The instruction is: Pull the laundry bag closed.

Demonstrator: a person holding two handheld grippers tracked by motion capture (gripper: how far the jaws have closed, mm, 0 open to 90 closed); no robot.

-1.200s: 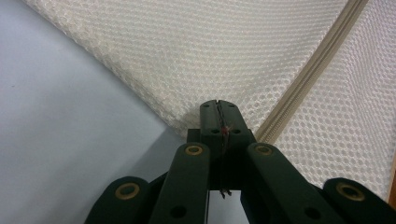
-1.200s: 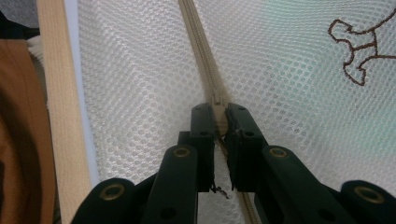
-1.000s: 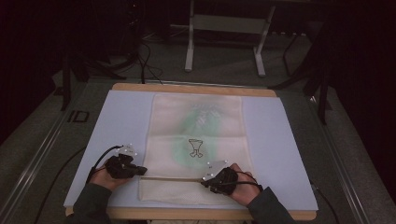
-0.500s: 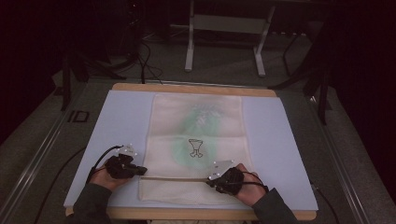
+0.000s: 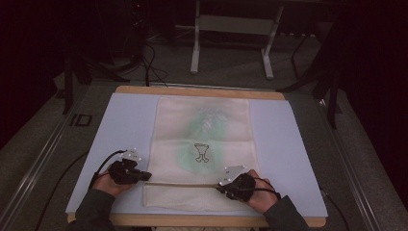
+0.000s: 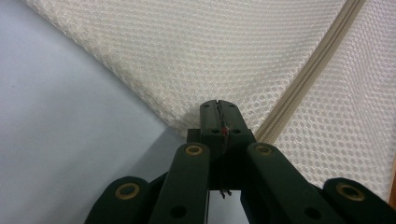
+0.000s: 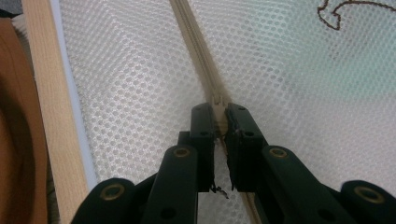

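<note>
A cream mesh bag [image 5: 204, 130] with a small dark emblem [image 5: 202, 152] lies flat on the pale mat [image 5: 125, 120]. A beige zipper [image 5: 183, 184] runs across the bag near the front edge. At the bag's left edge, beside the zipper's end, my left gripper [image 5: 144, 177] is shut on the mesh; in the left gripper view the jaws [image 6: 218, 108] pinch the fabric edge next to the zipper [image 6: 317, 60]. My right gripper [image 5: 220, 186] sits farther right on the zipper line. Its jaws [image 7: 219, 109] are shut on the zipper slider, and the zipper tape [image 7: 194, 42] runs away from them.
The mat covers a wooden table whose far edge [image 5: 192, 90] and near edge [image 7: 44, 93] show. Beyond the table, metal stand legs [image 5: 195, 48] and cables [image 5: 149, 62] are on a dark floor. A cable [image 5: 103, 163] trails from the left gripper.
My right gripper has shifted slightly to the right along the zipper line. The left gripper and the bag have stayed where they were.
</note>
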